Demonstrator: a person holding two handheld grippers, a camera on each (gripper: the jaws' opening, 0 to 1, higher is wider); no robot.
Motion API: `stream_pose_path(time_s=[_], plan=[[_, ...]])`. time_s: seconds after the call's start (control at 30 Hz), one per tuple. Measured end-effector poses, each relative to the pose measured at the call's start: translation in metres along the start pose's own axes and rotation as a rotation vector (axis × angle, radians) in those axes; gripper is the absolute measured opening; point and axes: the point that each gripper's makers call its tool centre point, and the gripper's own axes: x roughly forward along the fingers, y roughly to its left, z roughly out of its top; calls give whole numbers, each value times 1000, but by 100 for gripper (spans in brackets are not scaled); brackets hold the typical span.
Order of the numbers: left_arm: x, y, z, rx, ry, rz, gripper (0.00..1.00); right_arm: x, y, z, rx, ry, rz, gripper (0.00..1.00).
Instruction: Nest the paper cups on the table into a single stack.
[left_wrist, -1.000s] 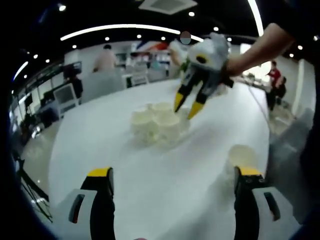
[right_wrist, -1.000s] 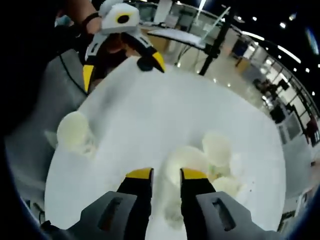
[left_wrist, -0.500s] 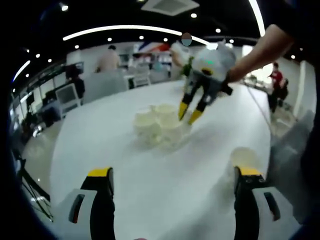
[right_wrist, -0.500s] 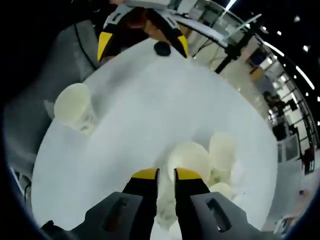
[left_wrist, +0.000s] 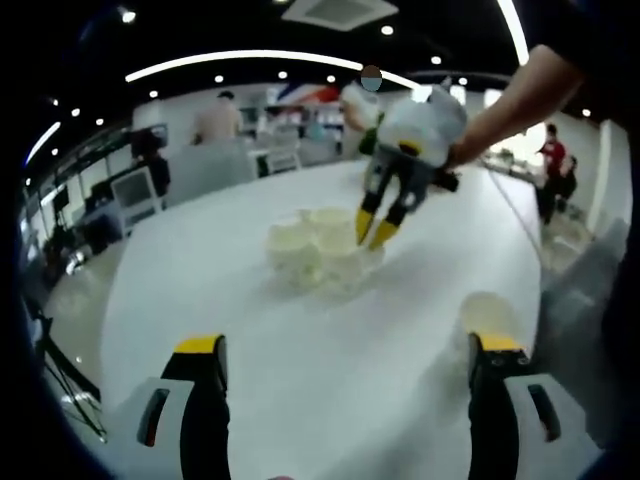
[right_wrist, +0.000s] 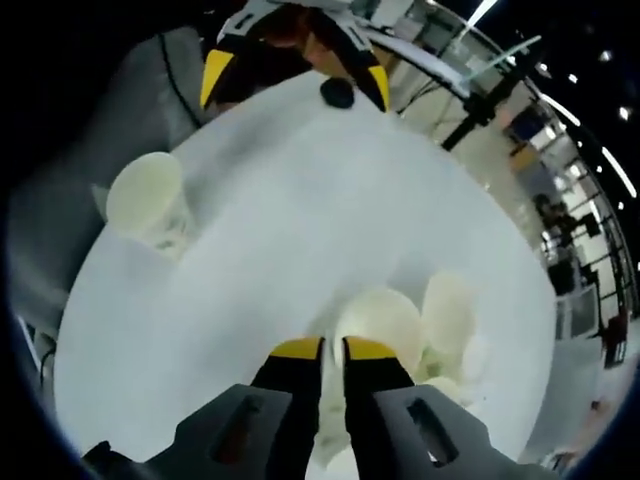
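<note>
Cups stand in a cluster (left_wrist: 318, 250) near the middle of the white round surface (left_wrist: 240, 330), and in the left gripper view the right gripper (left_wrist: 375, 230) hangs over the right side of this cluster, held by a person's arm (left_wrist: 510, 100) that comes from the upper right. Its yellow tips are close together and reach down to the rim of the nearest cup (right_wrist: 385, 318). In the right gripper view the right gripper (right_wrist: 332, 349) shows its two jaws almost shut, with only a thin gap, and the wall of this cup seems to sit in that gap, so it looks pinched on the cup, though the blur does not let me be fully sure. Other cups of the cluster lie just beside it, to the right in that view (right_wrist: 448, 312). One single cup (left_wrist: 487, 312) stands well apart from the cluster, near the edge of the surface and just above the right jaw of the left gripper (left_wrist: 345, 350). The left gripper has its jaws wide apart and holds nothing. In the right gripper view the left gripper (right_wrist: 295, 75) appears at the top, also spread open, and the single cup (right_wrist: 145, 192) is at the left.
</note>
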Motion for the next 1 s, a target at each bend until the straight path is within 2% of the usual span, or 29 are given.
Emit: stream_pose_path(time_s=[0.23, 0.5, 1.0], plan=[[-1, -1, -2, -2, 4, 2, 99, 3, 1, 2, -56, -5, 9, 0], [-1, 1, -5, -4, 11, 4, 99, 3, 3, 2, -43, -4, 19, 0], [0, -1, 3, 4, -2, -5, 99, -11, 9, 2, -27, 6, 11, 0]])
